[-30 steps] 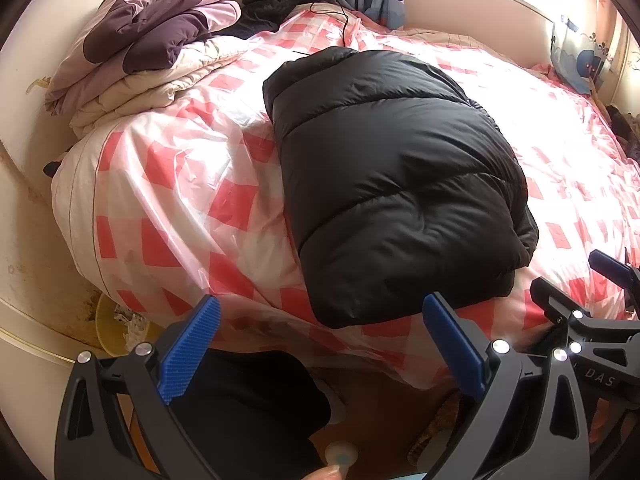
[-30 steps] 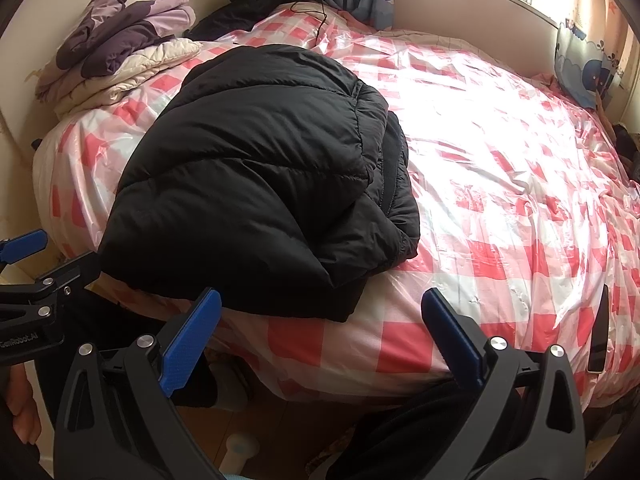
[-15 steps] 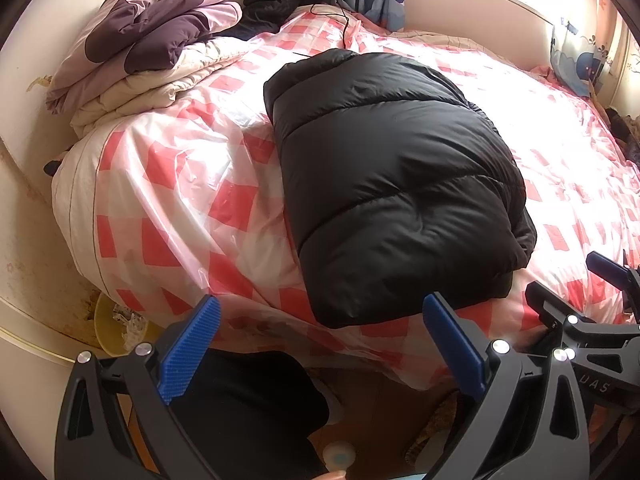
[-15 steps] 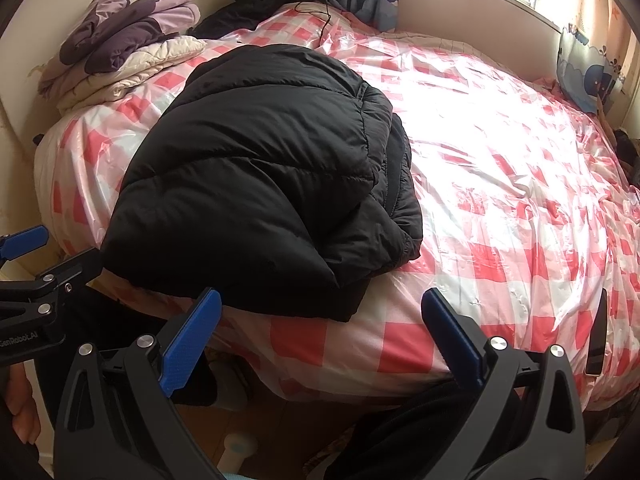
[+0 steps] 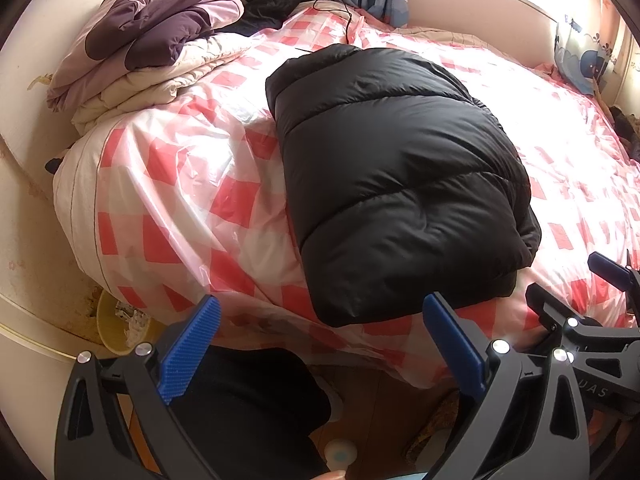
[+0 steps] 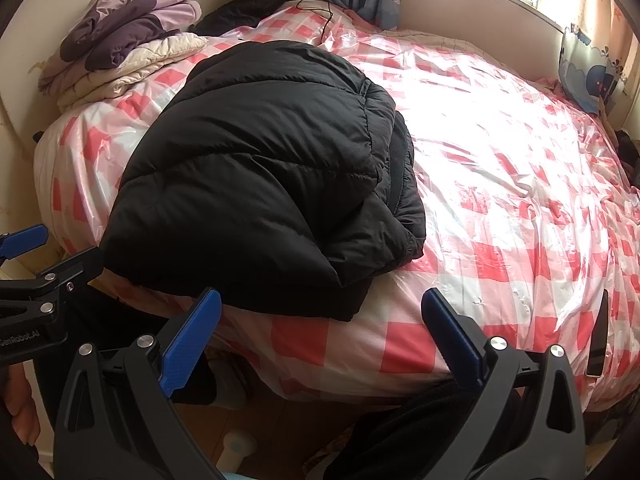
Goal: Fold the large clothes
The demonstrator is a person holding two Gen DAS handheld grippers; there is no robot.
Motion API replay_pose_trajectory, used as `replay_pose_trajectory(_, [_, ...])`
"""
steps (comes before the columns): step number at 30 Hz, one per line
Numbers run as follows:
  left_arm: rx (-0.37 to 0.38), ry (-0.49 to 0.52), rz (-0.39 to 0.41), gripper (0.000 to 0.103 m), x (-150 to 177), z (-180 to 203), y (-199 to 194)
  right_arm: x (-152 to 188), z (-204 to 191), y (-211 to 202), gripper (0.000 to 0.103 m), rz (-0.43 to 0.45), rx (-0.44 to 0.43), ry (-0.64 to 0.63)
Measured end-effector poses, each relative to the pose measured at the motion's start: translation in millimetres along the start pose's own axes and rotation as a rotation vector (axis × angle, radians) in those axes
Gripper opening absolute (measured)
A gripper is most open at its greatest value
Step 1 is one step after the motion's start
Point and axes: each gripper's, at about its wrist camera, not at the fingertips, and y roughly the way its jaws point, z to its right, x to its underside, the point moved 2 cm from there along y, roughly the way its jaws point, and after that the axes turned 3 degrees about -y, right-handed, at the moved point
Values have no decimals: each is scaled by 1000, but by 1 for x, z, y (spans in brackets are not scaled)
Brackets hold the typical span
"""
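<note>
Pink checked bed cover [image 5: 180, 200] spans the bed. Folded quilts [image 5: 152, 52] sit at its far left corner. Black puffer jacket [image 5: 392, 172] lies folded near the front edge. Left tool [image 5: 320, 340] and right tool [image 6: 320, 328] hover before it, both spread apart, empty, touching nothing.

Left gripper [image 5: 320, 344] and right gripper [image 6: 320, 340] — jaws spread wide, empty, side by side.

Black quilted puffer jacket [image 5: 396, 176], folded into a thick rectangular bundle, lies flat at the bed's [image 5: 168, 184] near edge, layered edges on its right side.
</note>
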Motion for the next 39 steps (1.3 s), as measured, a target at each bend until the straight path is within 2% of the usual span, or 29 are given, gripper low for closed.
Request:
replay_pose_trajectory(20, [22, -15, -31, 97, 2, -2, 9, 4, 1, 9, 97, -17, -7, 1])
replay_pose_trajectory(27, [107, -35, -72, 97, 3, -1, 13, 5, 2, 10, 97, -20, -14, 5])
replay_pose_trajectory(30, [119, -47, -79, 97, 4, -2, 14, 5, 3, 10, 97, -22, -16, 9])
replay_pose_trajectory(37, [55, -11, -64, 97, 5, 1, 13, 6, 6, 11, 97, -26, -28, 18])
replay_pose_trajectory(39, [61, -9, -67, 97, 5, 1, 13, 7, 6, 11, 97, -27, -32, 20])
